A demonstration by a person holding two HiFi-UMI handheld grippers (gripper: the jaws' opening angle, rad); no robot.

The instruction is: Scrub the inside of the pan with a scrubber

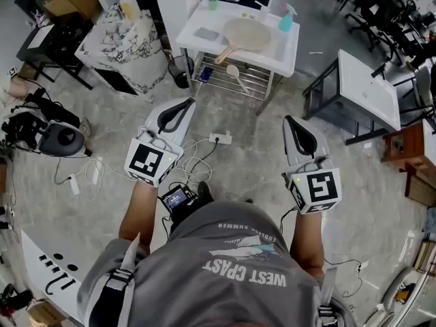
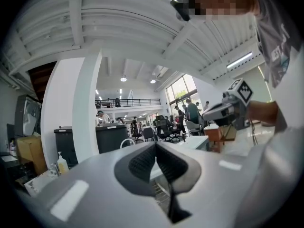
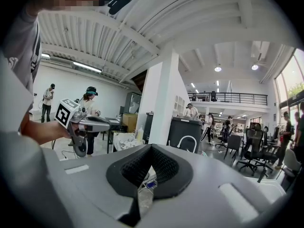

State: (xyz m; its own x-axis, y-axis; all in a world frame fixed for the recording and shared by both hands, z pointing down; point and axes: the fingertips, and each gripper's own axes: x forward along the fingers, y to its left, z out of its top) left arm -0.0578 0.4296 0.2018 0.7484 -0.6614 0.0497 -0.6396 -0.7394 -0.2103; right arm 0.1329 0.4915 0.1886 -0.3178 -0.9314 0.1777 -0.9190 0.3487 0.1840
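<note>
Head view first: both hand-held tools are clenched and carry nothing. The left gripper (image 1: 185, 105) and the right gripper (image 1: 291, 122) hang at waist height over the floor, well apart from each other and from the work. In the left gripper view its ribbed pads (image 2: 142, 163) meet at the tip with only air ahead. The right gripper view shows the same, with its own pads pressed together and nothing between them. Each gripper carries a cube (image 1: 151, 161) with black-and-white square markers. The pan (image 1: 248, 34) lies far ahead on the white sink table (image 1: 289, 52), its handle pointing near and left. A flat grey pad (image 1: 206, 34) lies just to its left; whether that is the scrubber I cannot tell. A teal spray bottle (image 1: 286, 20) stands at the table's far right. The person's grey shirt (image 1: 204, 251) reads "WEST COAST", upside down from here, with "SUMMER" in smaller letters.
</note>
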